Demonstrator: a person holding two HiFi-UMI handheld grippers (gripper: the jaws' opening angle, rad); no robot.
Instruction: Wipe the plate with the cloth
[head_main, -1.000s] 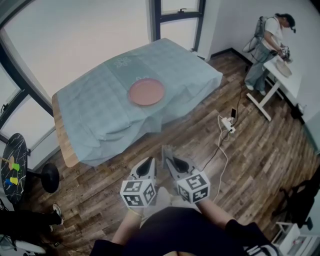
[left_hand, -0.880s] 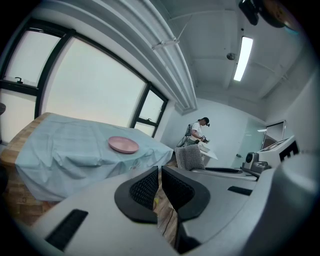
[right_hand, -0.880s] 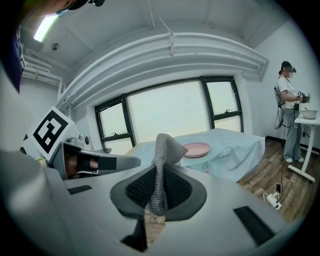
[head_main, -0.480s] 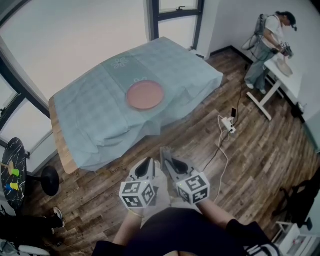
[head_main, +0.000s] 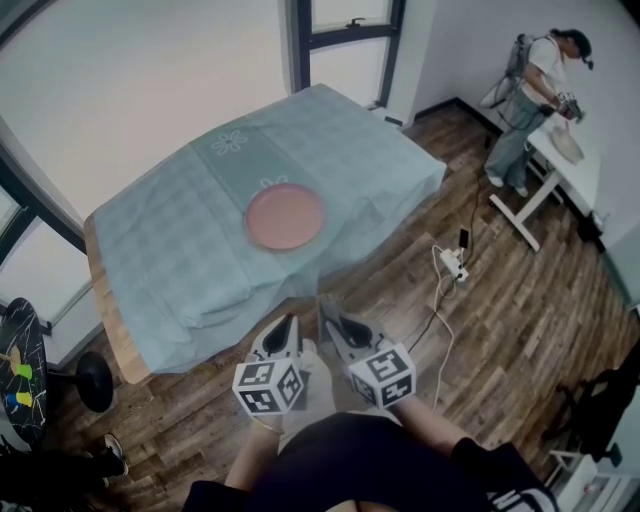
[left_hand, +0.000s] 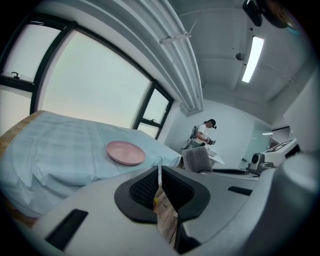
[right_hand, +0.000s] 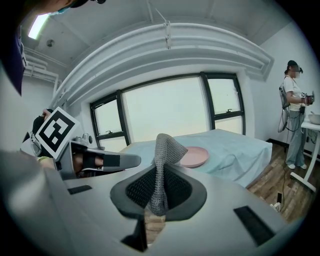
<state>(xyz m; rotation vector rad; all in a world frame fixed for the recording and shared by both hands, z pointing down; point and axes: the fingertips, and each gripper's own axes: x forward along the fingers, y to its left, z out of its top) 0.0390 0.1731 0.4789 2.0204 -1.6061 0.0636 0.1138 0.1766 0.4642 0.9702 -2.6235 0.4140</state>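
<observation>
Wood floor (head_main: 500, 300) lies under and ahead of both sets of fingers. Beyond the fingertips stands 1 table (head_main: 103, 322), draped in a pale blue checked cover (head_main: 150, 230) that hangs over the near edge. 1 person (head_main: 535, 85) stands far ahead and to the right of the right fingers, at a white desk (head_main: 570, 165). Pink plate (head_main: 285, 217) sits flat on the cover, straight ahead of both grippers and well apart from the fingertips, with nothing on it. Left gripper (head_main: 288, 325): fingers together, only a thin slit between the pads, nothing in it. Right gripper (head_main: 333, 322), just beside the left: fingers clamped on 1 grey knit cloth (right_hand: 164, 150), which stands up above the pads and folds over at its top.
</observation>
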